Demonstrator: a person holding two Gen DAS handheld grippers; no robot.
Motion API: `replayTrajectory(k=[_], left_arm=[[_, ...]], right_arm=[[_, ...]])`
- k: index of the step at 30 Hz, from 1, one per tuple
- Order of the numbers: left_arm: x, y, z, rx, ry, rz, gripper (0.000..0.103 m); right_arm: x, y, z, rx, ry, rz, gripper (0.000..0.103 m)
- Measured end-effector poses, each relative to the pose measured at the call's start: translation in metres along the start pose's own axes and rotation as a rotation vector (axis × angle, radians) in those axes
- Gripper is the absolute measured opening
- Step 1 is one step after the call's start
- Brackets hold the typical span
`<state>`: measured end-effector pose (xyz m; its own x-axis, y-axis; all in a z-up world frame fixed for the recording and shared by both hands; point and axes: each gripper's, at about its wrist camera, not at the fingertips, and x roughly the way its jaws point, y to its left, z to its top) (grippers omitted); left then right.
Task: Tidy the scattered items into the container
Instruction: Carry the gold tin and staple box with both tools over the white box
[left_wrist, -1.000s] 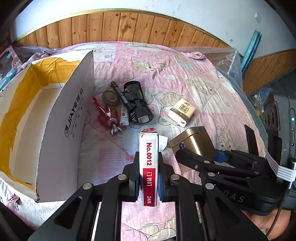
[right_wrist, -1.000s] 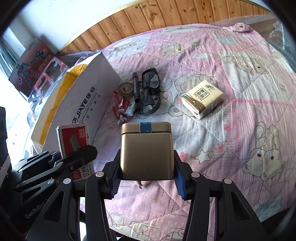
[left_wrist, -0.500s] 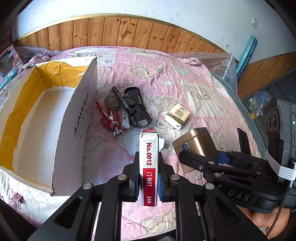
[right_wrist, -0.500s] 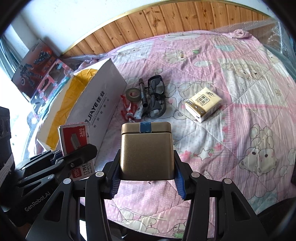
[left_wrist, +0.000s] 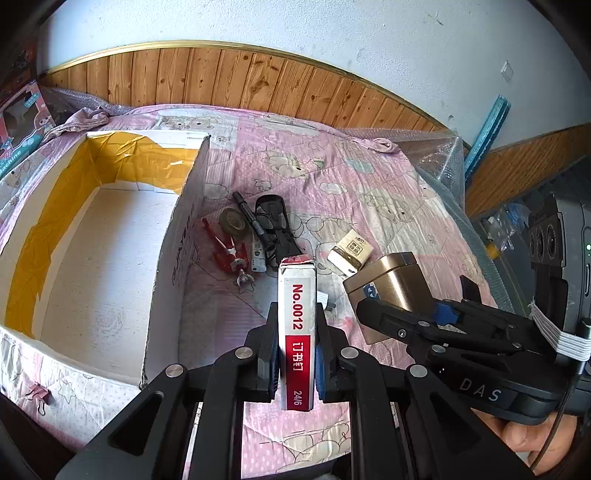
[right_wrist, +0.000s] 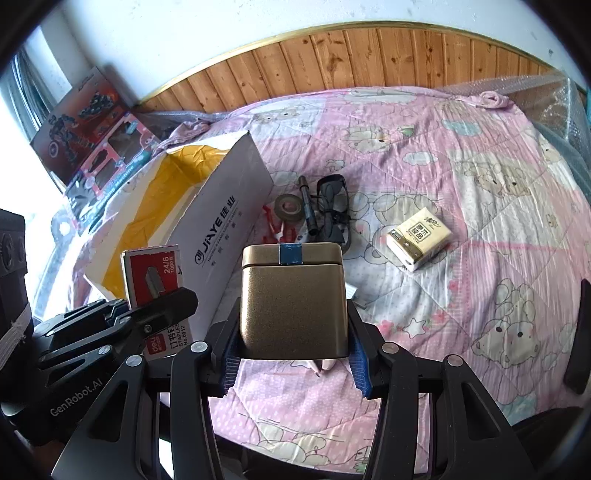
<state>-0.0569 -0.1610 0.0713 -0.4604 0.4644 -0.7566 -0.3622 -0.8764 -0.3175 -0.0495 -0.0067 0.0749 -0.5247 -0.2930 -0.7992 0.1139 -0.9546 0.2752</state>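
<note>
Cardboard box (left_wrist: 110, 266) open-topped, interior bare; left gripper (left_wrist: 297, 354) clamps staple box (left_wrist: 297, 332) just right of its wall; right gripper (right_wrist: 293, 354) clamps gold tin (right_wrist: 293, 306).

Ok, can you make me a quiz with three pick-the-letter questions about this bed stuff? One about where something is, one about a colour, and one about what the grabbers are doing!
1. Where is the roll of tape?
A. inside the cardboard box
B. on the quilt beside the box
C. in a hand-held gripper

2. What colour is the tin in the right hand-held gripper?
A. gold
B. green
C. white

3. What is the left hand-held gripper doing?
A. open, holding nothing
B. shut on the staple box
C. shut on the tissue pack

Answers:
1. B, the tape lies on the pink quilt just outside the wall of the cardboard box.
2. A, its body and lid are gold, with a blue strip of tape.
3. B, the red and white staple box stands clamped between its fingers.
</note>
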Motion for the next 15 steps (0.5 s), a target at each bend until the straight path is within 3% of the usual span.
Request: replayTrajectory(k=[15], left_arm=[[-0.018, 0.033, 0.006, -0.060, -0.028, -0.018, 0.015]], right_arm=[[-0.003, 0.041, 0.019, -0.066, -0.009, 0.012, 0.051]])
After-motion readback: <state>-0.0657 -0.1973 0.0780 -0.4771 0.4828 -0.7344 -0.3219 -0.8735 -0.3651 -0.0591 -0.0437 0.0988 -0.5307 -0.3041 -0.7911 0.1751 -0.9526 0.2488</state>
